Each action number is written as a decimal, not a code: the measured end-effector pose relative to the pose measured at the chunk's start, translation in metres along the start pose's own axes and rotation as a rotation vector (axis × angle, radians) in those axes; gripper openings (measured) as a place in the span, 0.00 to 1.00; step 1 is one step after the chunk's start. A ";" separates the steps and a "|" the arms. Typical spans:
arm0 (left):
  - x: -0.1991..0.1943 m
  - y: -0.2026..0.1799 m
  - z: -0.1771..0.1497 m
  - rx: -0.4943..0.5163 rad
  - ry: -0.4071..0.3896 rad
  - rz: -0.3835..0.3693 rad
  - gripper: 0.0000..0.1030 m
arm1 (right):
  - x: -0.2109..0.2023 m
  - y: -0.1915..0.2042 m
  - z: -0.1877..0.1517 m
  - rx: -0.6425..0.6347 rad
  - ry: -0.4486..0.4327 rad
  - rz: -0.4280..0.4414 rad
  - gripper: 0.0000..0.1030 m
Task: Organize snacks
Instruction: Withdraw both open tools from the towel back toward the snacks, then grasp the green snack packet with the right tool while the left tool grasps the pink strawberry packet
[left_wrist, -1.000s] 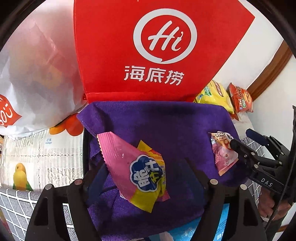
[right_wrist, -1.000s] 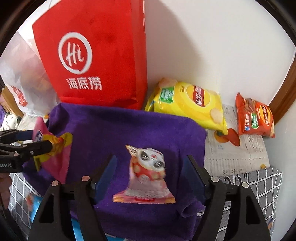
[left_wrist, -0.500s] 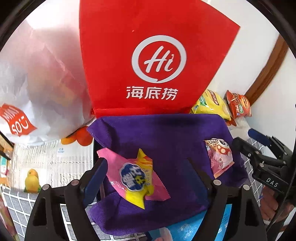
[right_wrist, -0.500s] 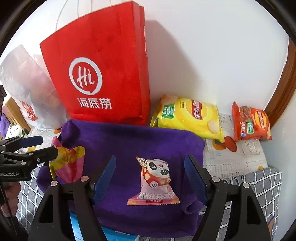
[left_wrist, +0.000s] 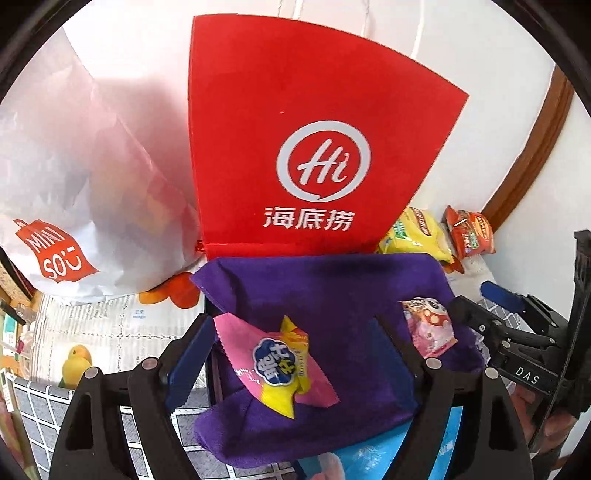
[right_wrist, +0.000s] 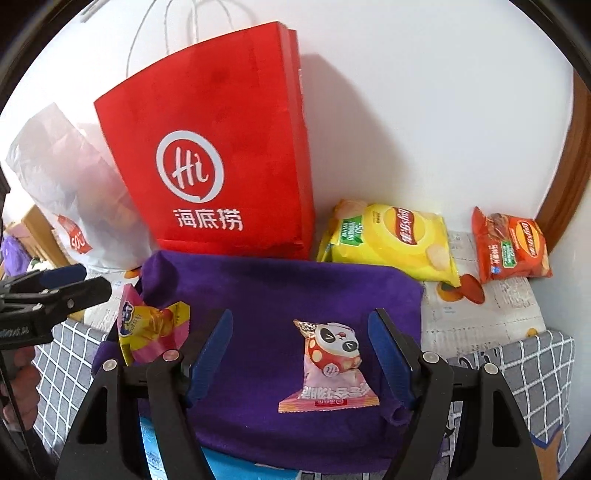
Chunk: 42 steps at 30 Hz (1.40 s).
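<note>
Left wrist view: we see our left gripper (left_wrist: 295, 363) wide open, holding nothing. Pink and yellow snack (left_wrist: 277, 360) lies on purple cloth (left_wrist: 332, 291), at cloth's left edge, between fingers. Panda snack (left_wrist: 430, 330) lies near cloth's right edge. Red bag (left_wrist: 306, 147) stands at cloth's back edge.

Right wrist view: we see our right gripper (right_wrist: 301, 350) wide open, empty too. Panda snack (right_wrist: 330, 367) lies between fingers, near cloth's front edge. Yellow chips (right_wrist: 395, 238) and orange chips (right_wrist: 511, 247) lie past cloth's back right corner.
</note>
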<state>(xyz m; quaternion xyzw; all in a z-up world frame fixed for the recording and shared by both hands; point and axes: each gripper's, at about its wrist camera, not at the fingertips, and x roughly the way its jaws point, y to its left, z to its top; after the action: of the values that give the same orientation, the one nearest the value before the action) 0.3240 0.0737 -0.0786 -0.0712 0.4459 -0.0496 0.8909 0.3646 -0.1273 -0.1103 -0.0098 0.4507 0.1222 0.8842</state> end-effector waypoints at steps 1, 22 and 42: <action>-0.002 -0.001 0.000 0.007 0.000 0.000 0.81 | -0.001 0.000 0.001 0.009 0.014 0.010 0.70; -0.084 -0.029 -0.001 0.052 -0.092 0.017 0.81 | -0.102 -0.022 -0.063 0.065 0.020 -0.085 0.66; -0.160 -0.034 -0.094 0.045 -0.092 -0.007 0.81 | -0.133 0.001 -0.179 0.034 0.052 -0.053 0.62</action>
<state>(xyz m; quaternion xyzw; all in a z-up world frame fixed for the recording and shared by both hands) 0.1524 0.0566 -0.0019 -0.0549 0.4031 -0.0595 0.9116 0.1474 -0.1767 -0.1098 -0.0097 0.4752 0.0906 0.8752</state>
